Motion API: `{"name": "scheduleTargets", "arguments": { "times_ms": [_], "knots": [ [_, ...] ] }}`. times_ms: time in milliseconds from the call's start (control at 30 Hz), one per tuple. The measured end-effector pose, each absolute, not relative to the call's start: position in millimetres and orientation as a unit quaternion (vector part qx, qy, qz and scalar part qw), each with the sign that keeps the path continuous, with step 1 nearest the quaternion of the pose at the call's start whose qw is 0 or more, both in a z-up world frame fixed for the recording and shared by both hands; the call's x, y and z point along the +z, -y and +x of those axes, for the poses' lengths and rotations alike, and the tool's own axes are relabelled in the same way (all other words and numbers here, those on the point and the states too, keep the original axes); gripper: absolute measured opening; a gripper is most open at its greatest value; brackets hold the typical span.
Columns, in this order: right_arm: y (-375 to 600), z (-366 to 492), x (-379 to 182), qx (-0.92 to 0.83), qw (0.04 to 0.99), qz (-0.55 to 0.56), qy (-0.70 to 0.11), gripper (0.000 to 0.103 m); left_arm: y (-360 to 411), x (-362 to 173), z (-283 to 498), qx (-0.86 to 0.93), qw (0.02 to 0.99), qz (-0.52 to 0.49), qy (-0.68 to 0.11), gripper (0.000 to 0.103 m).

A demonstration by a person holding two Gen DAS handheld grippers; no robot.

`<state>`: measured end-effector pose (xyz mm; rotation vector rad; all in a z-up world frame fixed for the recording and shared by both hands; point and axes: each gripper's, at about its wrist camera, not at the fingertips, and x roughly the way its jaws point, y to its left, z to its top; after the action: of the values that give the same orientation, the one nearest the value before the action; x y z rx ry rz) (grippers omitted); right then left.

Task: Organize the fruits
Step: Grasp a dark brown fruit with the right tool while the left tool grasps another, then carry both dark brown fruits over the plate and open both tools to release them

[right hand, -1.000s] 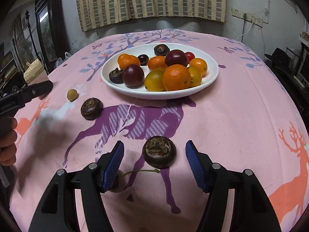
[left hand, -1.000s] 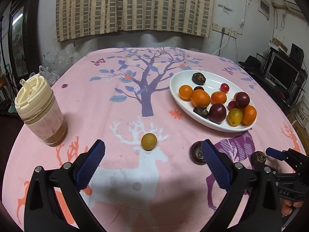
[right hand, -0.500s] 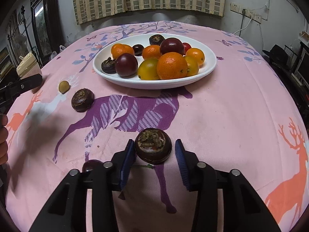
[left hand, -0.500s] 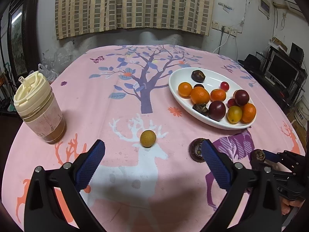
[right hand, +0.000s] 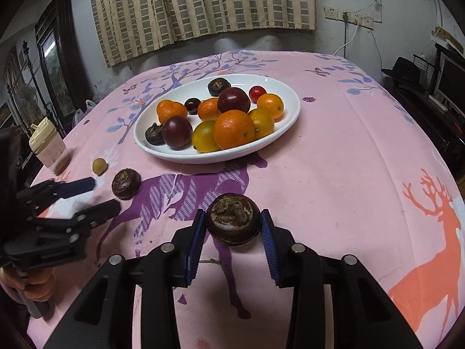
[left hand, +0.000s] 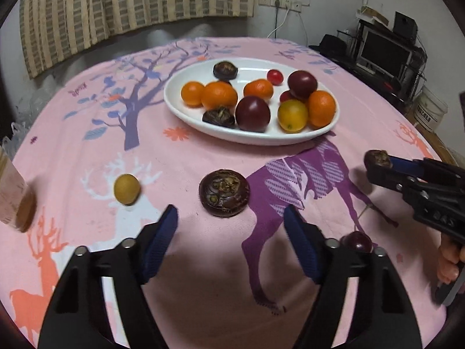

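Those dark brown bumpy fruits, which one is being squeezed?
The brown fruit nearest the camera, clamped by the right hand-held gripper. Another lies loose on the cloth; two others sit in the white dish.

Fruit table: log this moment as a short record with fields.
surface: pink tablecloth
dish: white plate with oranges, plums and small tomatoes
loose fruit: water chestnut, small yellow fruit, cherry
right tongs: shut on a second water chestnut
left tongs: jaws closing, nothing between them yet; loose water chestnut just ahead
other: lidded cup at table edge
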<state>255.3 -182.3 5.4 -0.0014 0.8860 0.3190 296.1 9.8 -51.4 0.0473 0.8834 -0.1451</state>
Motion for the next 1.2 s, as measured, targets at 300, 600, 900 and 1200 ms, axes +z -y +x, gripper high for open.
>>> {"name": "scheduleTargets", "arguments": {
  "times_ms": [300,600,900,1200],
  "knots": [
    [176.4,250.5,8.3,0.164,0.891,-0.011,-0.423,0.039,-12.8,-65.9,321.7,-0.048,0.893,0.015,-0.447,0.057],
    [177.5,250.2,9.7,0.165,0.892,-0.009,-0.42,0.039,-6.9,-65.7,321.8,-0.044,0.896,0.027,-0.441,0.043],
    [174.3,247.2,9.0,0.171,0.891,-0.015,-0.419,0.039,-2.6,-60.1,311.0,-0.052,0.897,0.025,-0.438,0.043],
    [171.5,253.5,30.0,0.198,0.899,0.035,-0.389,0.039,-0.4,-8.8,318.2,-0.076,0.917,0.01,-0.392,0.043]
  ]
}}
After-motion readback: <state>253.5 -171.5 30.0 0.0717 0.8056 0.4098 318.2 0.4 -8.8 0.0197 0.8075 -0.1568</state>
